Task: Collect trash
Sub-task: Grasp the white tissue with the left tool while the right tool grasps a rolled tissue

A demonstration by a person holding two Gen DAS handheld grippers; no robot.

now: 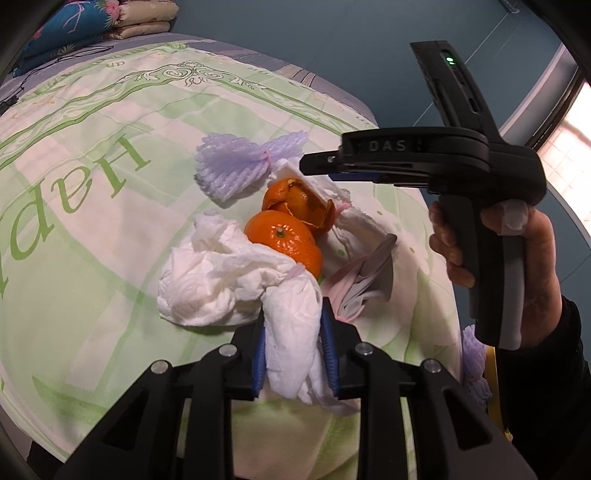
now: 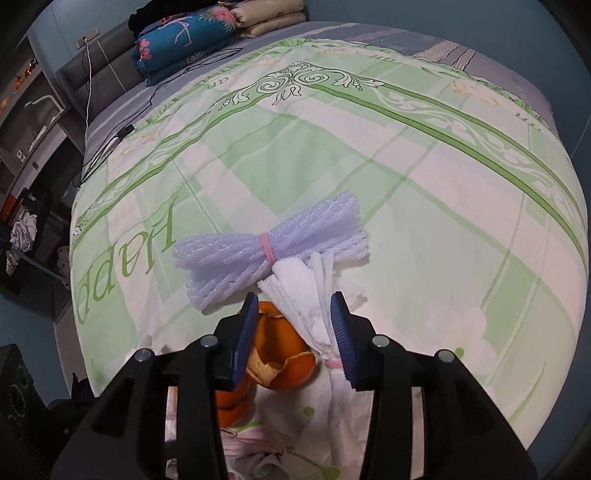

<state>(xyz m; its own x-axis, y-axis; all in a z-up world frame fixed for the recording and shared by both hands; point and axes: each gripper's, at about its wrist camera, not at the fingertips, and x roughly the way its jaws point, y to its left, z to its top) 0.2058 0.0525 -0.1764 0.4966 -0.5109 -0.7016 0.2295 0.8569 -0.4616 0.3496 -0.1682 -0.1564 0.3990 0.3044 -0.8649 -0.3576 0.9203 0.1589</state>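
A pile of trash lies on the green and white bedspread (image 1: 92, 221). My left gripper (image 1: 294, 325) is shut on a crumpled white tissue (image 1: 207, 273), which bulges out to the left of its blue pads. Behind the tissue sit a mandarin (image 1: 284, 240) and curled orange peel (image 1: 295, 203). A purple foam net (image 1: 236, 166) tied with a pink band lies further back. My right gripper (image 2: 294, 310) is open and hovers over the pile, with the orange peel (image 2: 280, 354) and a tied white paper bundle (image 2: 306, 295) below and between its jaws. A hand (image 1: 532, 258) holds the right gripper (image 1: 314, 166).
A folded pink and white wrapper (image 1: 362, 280) lies right of the mandarin. A second purple net (image 1: 474, 365) sits at the bed's right edge. Folded quilts (image 2: 192, 33) and a black cable (image 2: 122, 140) lie at the head of the bed. The bed drops off at the left toward a dark speaker (image 2: 18, 387).
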